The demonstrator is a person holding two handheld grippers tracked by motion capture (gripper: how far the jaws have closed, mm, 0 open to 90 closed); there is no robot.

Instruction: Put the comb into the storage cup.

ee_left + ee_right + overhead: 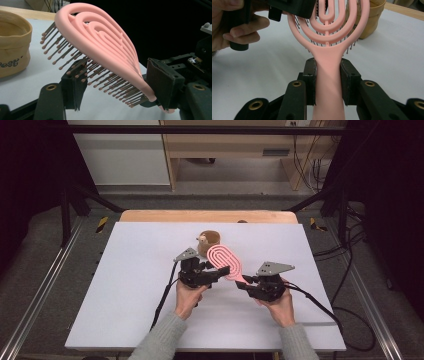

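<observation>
Both forearms come in from the near edge of the white counter (125, 285), hands side by side near its middle. The right tool (248, 283) points toward the left one, and its pads clamp the handle of the pink hairbrush (225, 261), holding it raised off the counter with the head angled up and away. The left tool (216, 272) points toward the right, its jaws half closed around the head of the brush: one sits among the bristles, the other at the head's rim; whether they press, I cannot tell. A tan pot (210, 240) stands just behind the brush.
</observation>
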